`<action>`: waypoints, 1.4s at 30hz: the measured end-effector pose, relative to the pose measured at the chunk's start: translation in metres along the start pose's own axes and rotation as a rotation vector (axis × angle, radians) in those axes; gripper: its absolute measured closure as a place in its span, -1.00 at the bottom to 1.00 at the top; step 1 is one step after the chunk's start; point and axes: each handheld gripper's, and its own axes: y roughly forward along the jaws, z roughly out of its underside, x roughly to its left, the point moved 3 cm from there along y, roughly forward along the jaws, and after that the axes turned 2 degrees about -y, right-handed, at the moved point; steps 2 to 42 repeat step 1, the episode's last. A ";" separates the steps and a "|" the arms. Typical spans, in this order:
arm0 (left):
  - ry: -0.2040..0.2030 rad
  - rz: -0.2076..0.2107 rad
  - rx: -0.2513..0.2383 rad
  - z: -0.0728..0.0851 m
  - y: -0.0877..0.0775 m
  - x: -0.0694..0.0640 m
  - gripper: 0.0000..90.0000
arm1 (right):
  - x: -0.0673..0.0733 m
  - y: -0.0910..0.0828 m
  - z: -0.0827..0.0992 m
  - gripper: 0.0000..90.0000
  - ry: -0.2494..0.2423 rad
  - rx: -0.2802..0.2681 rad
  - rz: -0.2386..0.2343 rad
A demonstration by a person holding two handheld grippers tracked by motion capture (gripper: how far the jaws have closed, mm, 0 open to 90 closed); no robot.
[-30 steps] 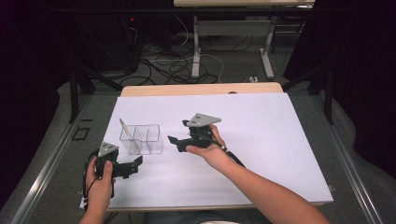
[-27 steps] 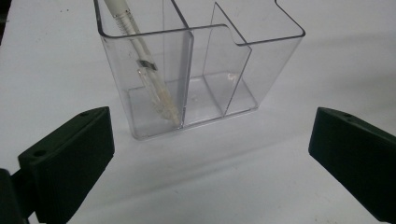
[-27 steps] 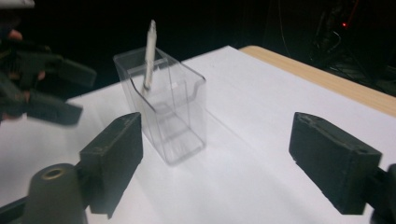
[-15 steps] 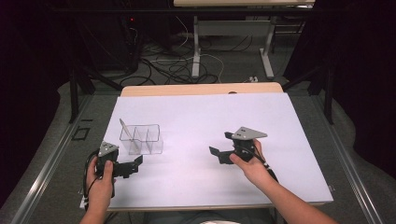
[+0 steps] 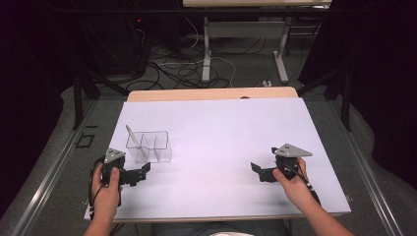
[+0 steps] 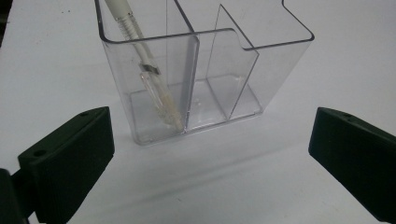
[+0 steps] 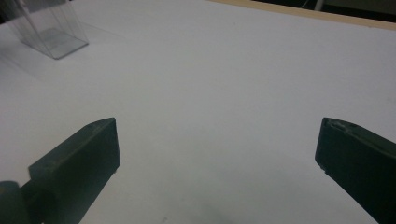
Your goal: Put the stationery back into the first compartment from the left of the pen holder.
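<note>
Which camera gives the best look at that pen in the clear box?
The left gripper view: the pen leans close-up in the clear box's end compartment. The high view shows it small; in the right gripper view I can't make it out.

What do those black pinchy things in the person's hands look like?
Each hand holds a black tool. The left gripper and the right gripper both have two chunky, blocky black jaws, a grey three-cornered plate on top and a thin black cable trailing back. The forearms are bare, with no sleeves in sight.
</note>
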 end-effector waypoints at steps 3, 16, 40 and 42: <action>0.002 0.001 0.001 0.000 0.000 0.000 -0.99 | -0.003 -0.001 0.002 -1.00 0.001 0.007 -0.001; 0.002 0.001 0.001 0.000 0.000 0.000 -0.99 | -0.003 -0.001 0.002 -1.00 0.001 0.007 -0.001; 0.002 0.001 0.001 0.000 0.000 0.000 -0.99 | -0.003 -0.001 0.002 -1.00 0.001 0.007 -0.001; 0.002 0.001 0.001 0.000 0.000 0.000 -0.99 | -0.003 -0.001 0.002 -1.00 0.001 0.007 -0.001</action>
